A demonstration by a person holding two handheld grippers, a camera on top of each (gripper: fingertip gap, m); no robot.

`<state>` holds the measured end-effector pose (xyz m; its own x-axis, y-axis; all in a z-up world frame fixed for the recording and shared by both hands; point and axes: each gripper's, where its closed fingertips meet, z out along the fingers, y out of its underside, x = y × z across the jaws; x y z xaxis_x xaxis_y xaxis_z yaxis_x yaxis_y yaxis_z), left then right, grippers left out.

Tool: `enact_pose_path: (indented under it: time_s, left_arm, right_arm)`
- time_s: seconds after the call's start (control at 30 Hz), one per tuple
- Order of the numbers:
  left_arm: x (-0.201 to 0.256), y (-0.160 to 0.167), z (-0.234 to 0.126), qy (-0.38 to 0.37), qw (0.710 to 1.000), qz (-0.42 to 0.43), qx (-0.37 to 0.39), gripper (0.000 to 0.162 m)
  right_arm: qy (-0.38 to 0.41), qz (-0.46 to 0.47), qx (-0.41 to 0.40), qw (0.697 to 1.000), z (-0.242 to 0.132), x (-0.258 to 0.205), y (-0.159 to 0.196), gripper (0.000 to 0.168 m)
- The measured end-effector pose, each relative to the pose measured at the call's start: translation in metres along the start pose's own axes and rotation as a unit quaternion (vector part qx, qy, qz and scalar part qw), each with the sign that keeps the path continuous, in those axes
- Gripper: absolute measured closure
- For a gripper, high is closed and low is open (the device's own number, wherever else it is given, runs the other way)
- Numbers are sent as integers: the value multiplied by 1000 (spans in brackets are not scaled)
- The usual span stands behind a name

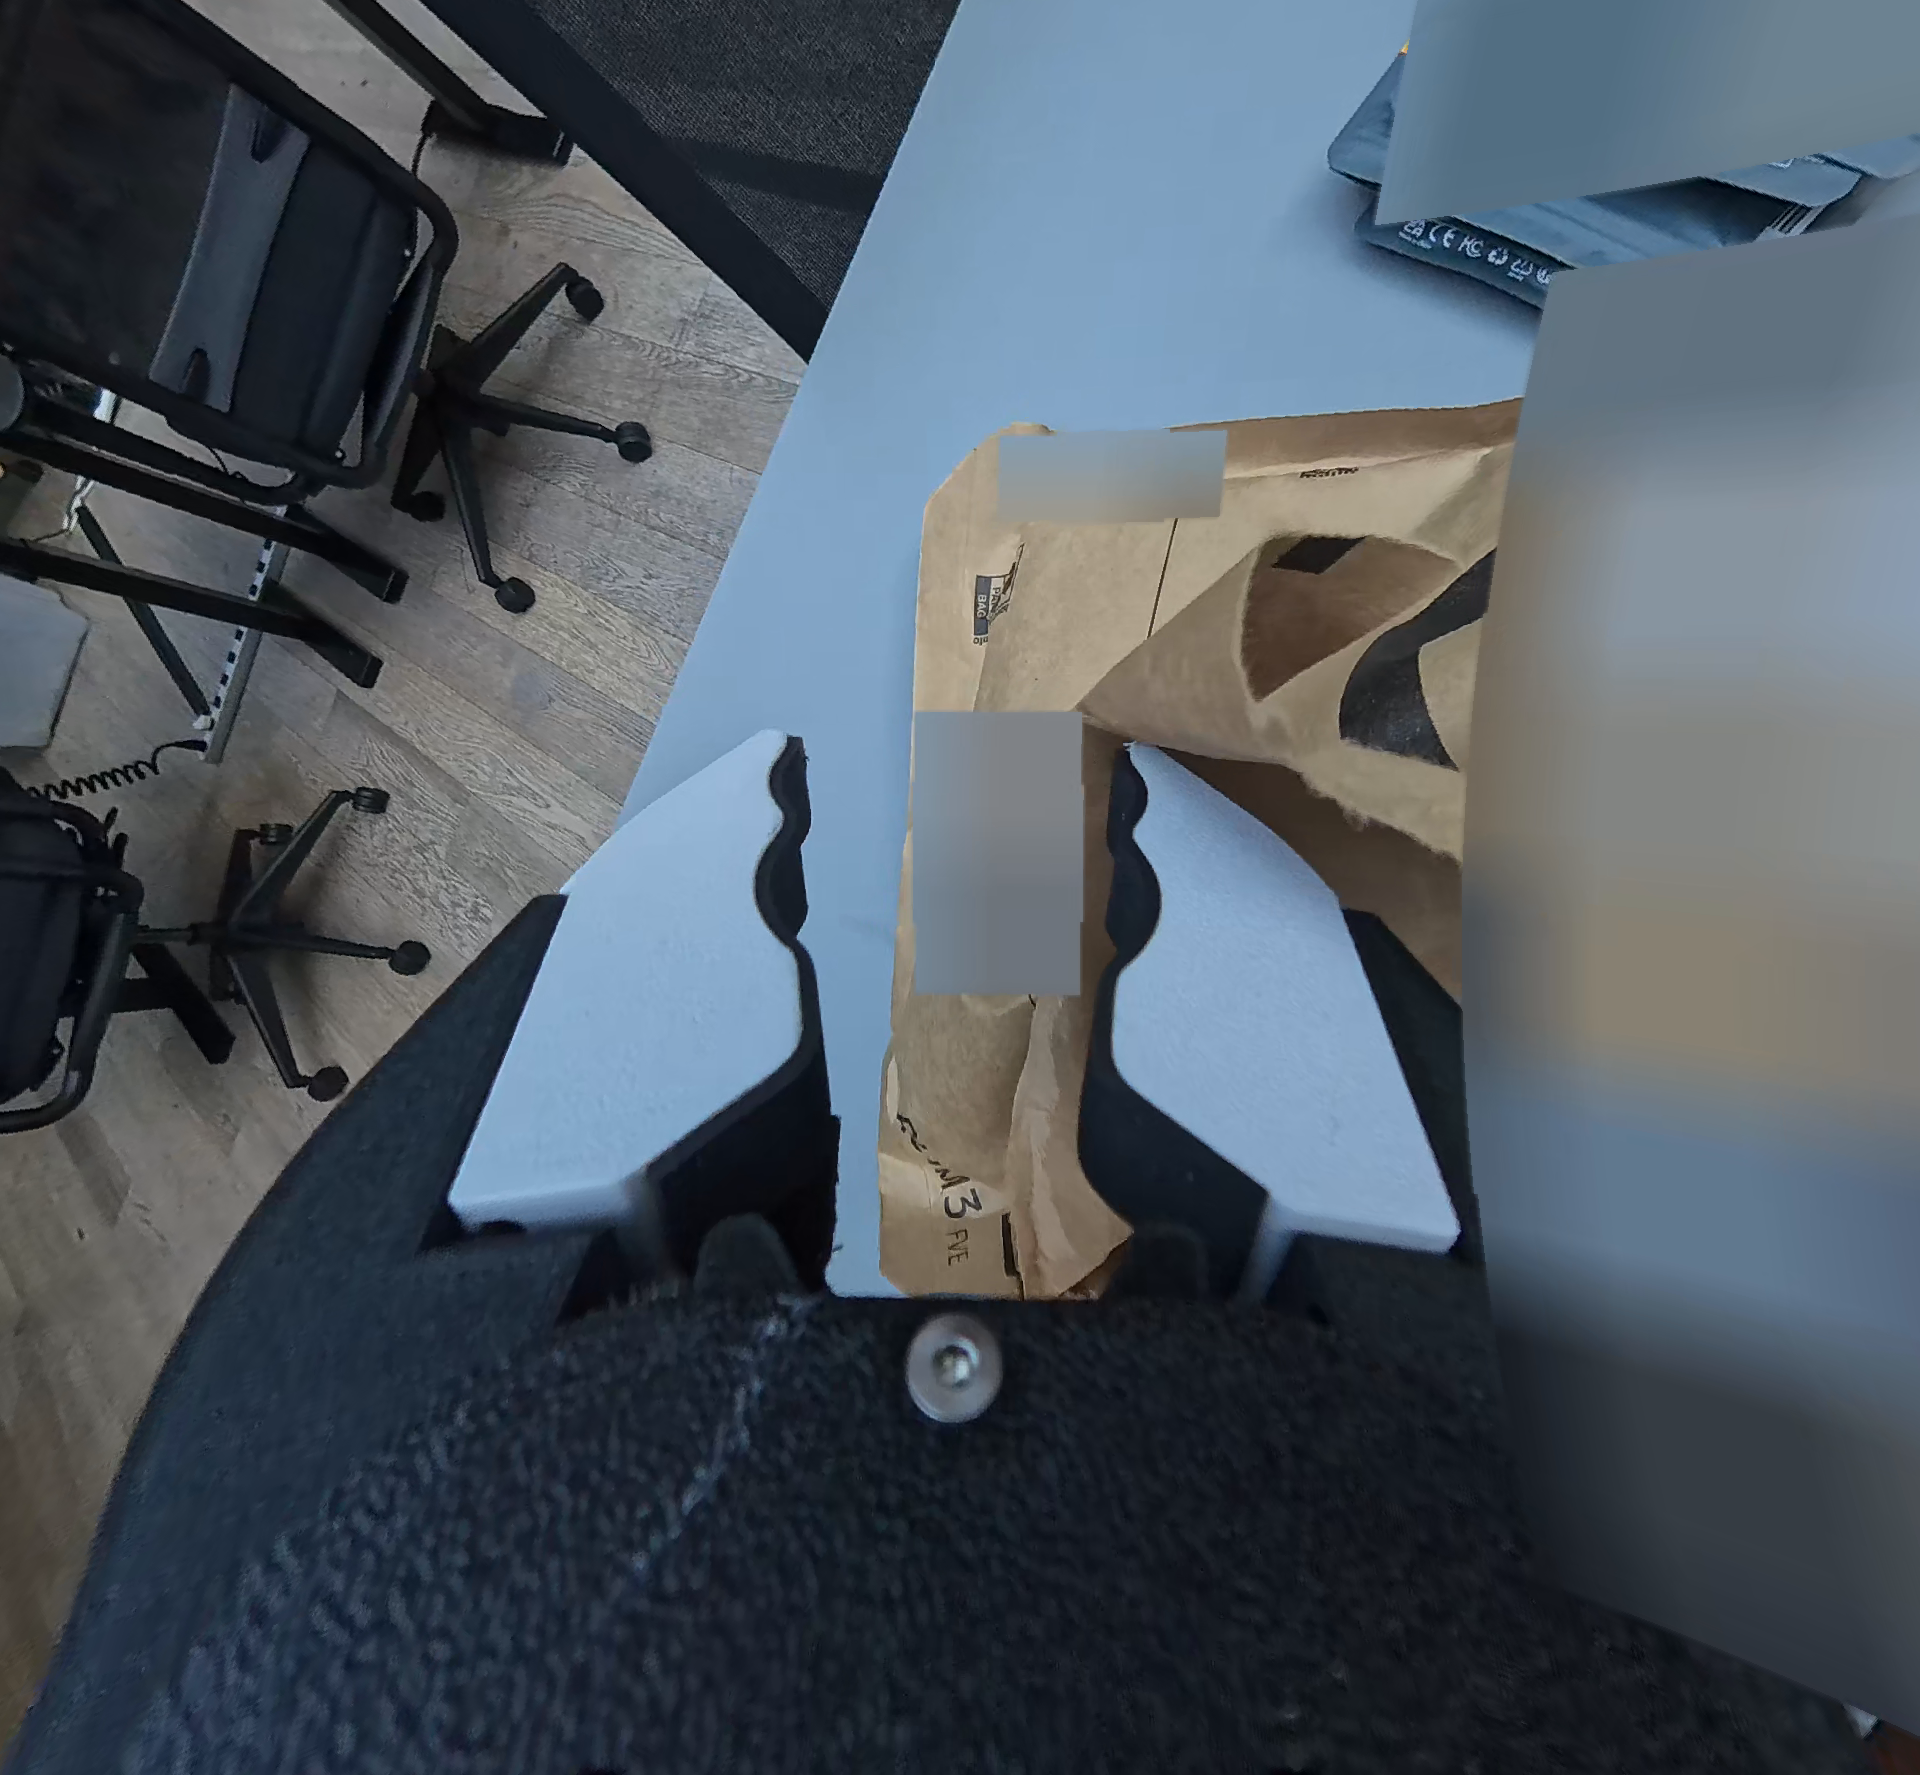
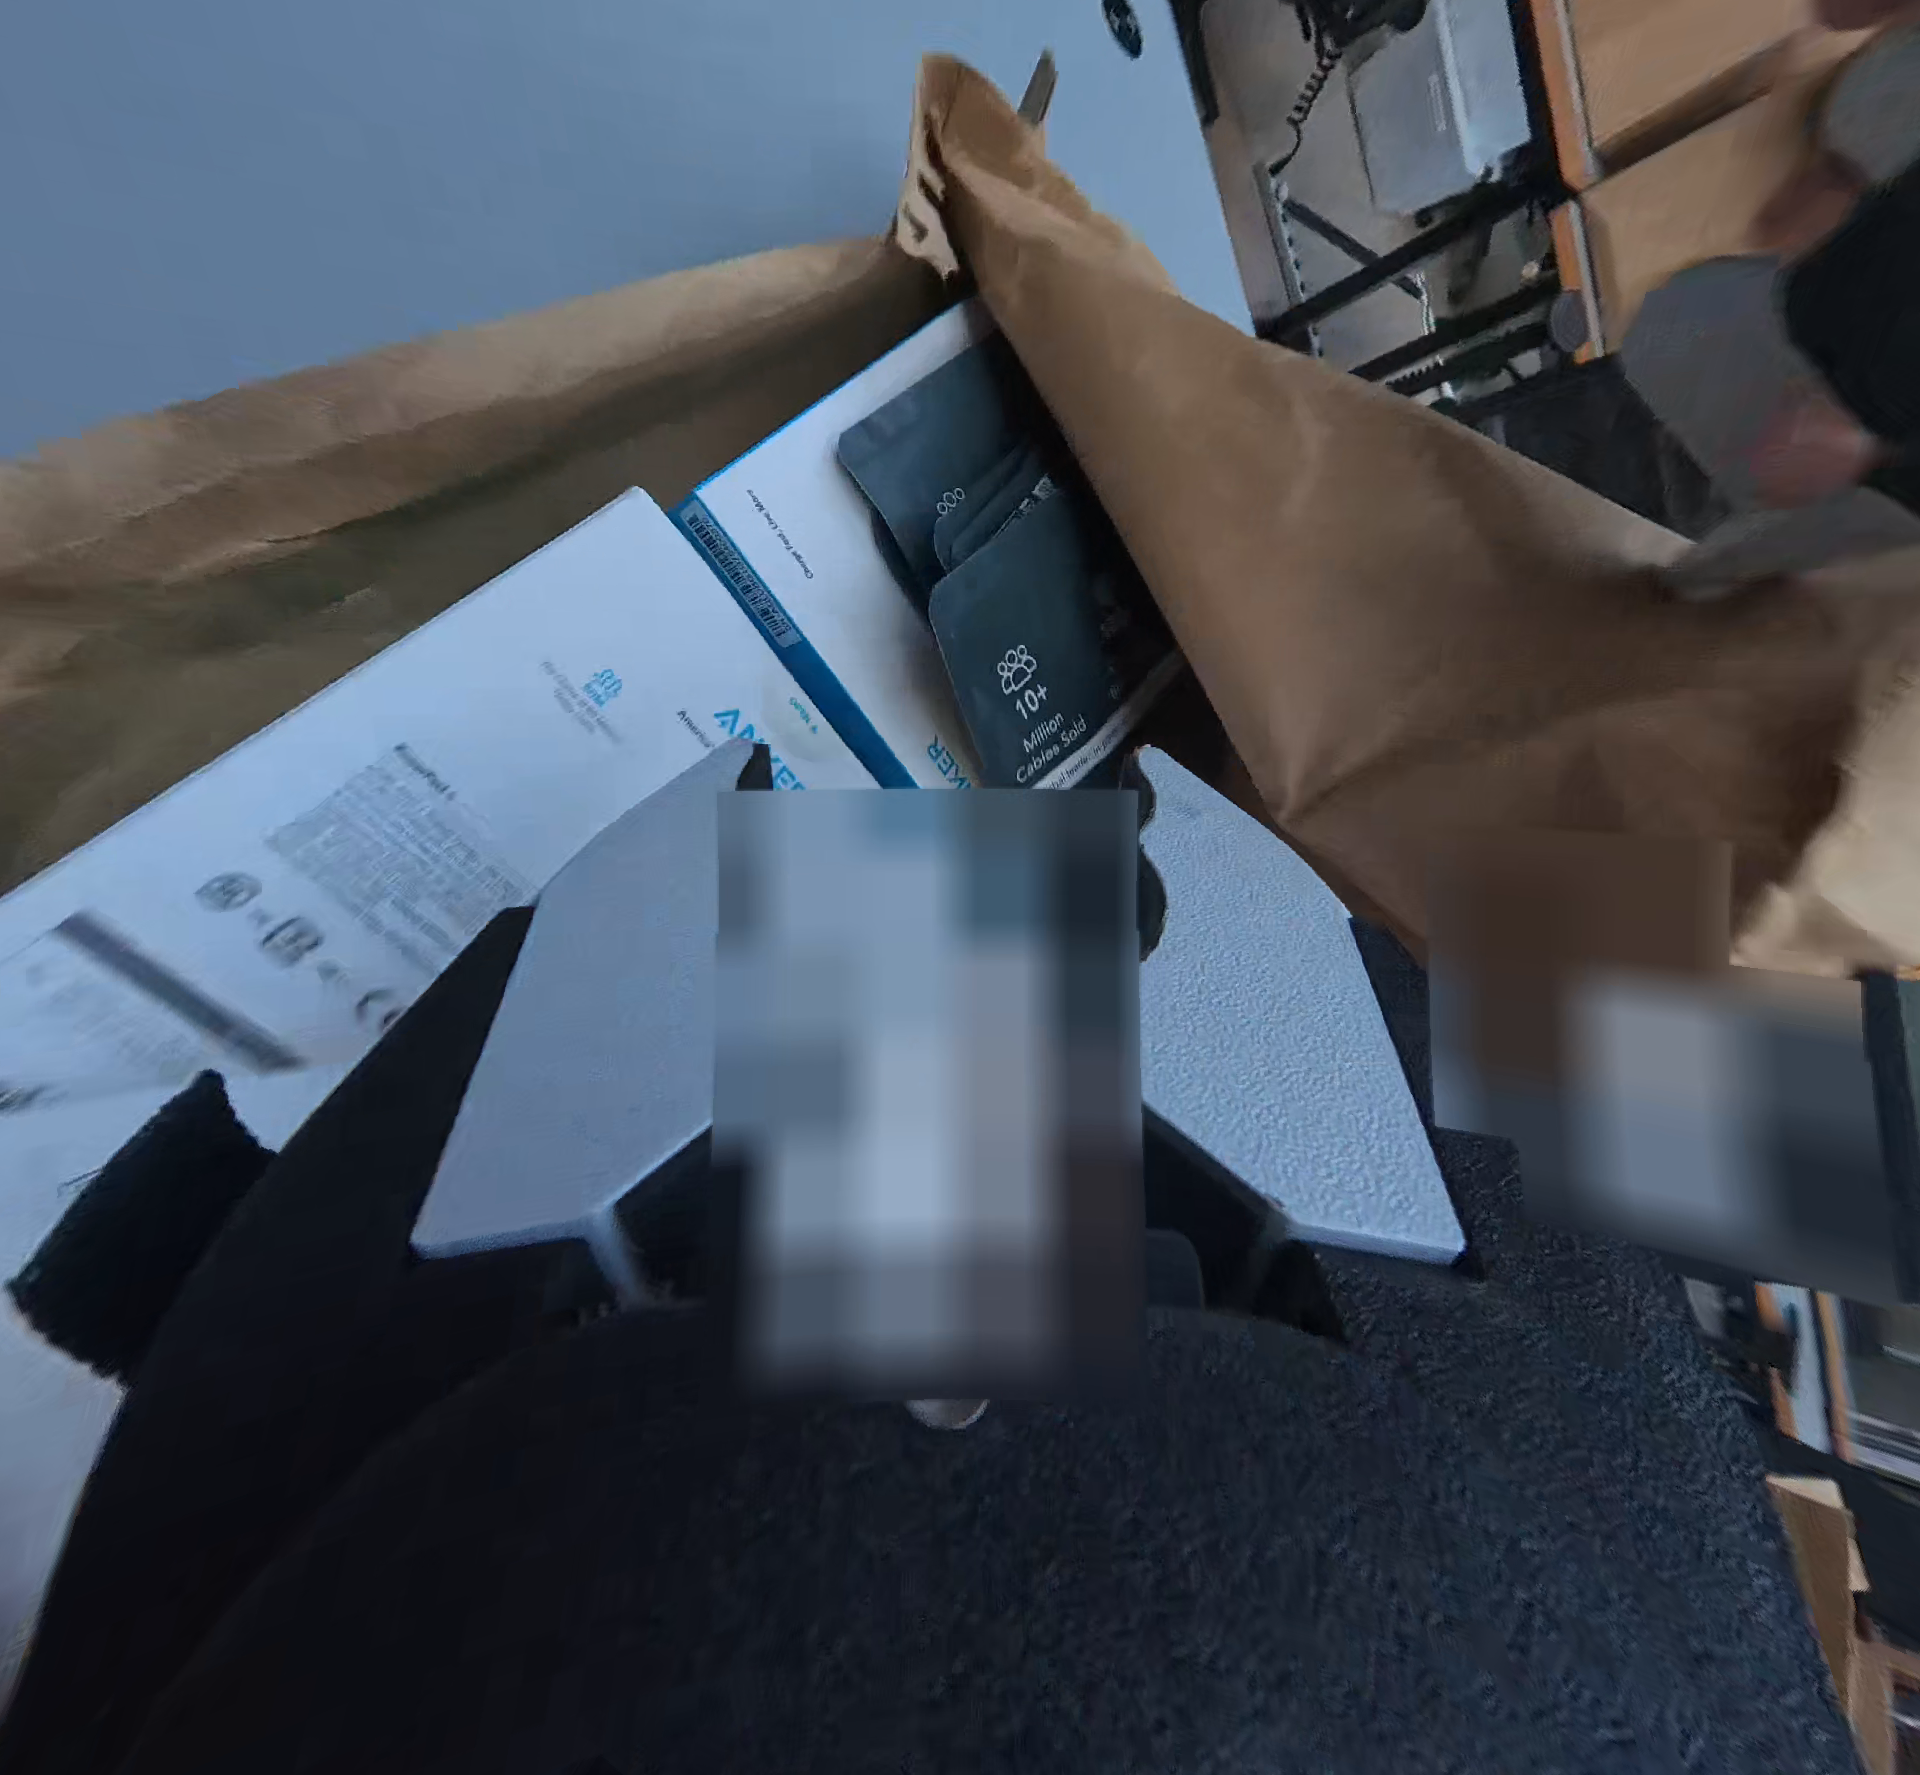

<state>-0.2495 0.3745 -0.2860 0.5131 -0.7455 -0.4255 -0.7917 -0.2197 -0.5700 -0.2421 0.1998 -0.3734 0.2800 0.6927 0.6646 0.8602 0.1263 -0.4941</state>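
- Roughly: left tongs (image 1: 961, 769) spread apart, nothing between them, hovering over the edge of a brown paper bag (image 1: 1195, 645) lying flat on the pale grey worktop (image 1: 1091, 167).
- Left finger sits over bare worktop, right finger over the bag's crumpled, torn paper; cannot tell if either touches.
- Dark grey pouch (image 1: 1475, 239) lies farther back on the worktop, well apart from the left tongs, partly under a blurred patch.
- Off the worktop edge: wood floor (image 1: 582, 686) and black office chairs (image 1: 312, 323) on castors.
- Right tongs (image 2: 940, 769): a mosaic patch covers the gap between the fingers, so cannot tell whether clenched or released, or if anything is gripped.
- Right tongs point into the open mouth of the paper bag (image 2: 1351, 530).
- Inside the bag: white box (image 2: 468, 738) with blue trim, lying tilted, and a dark pouch (image 2: 997, 582) on top of it near the bag's right wall.
- Right fingertips sit just beside the box and pouch.
- Bag's upper flap is lifted at the right edge of the right wrist view; what lifts it is blurred.
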Motion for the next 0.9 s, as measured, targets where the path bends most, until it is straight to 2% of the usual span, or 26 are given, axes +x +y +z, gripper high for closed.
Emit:
enact_pose_path:
  time_s: [0.13,0.23,0.37,0.53,0.63,0.7,0.8,0.9]
  left_arm:
    - [1,0,3,14,1000,14,3,107]
    - [2,0,4,31,999,14,7,107]
    - [1,1,5,52,999,0,12,106]
    - [-2,2,4,55,998,-13,18,109]
    - [-1,4,2,58,998,-14,15,108]
    - [-4,3,1,48,999,-6,16,109]
    - [-9,-2,0,38,999,-4,17,108]
    - [-11,-3,1,33,999,7,14,106]
  right_arm:
    - [16,-33,-42,998,62,-4,6,99]
    - [60,-41,-24,997,79,8,-3,107]
    - [75,-54,-54,994,100,10,5,107]
    - [96,-92,-52,990,115,14,5,120]
    - [99,-105,-57,988,125,15,4,152]
    - [100,-98,-56,989,128,20,3,167]
    - [70,-67,-60,993,123,25,1,167]
    - [48,-41,-43,997,97,27,-3,168]
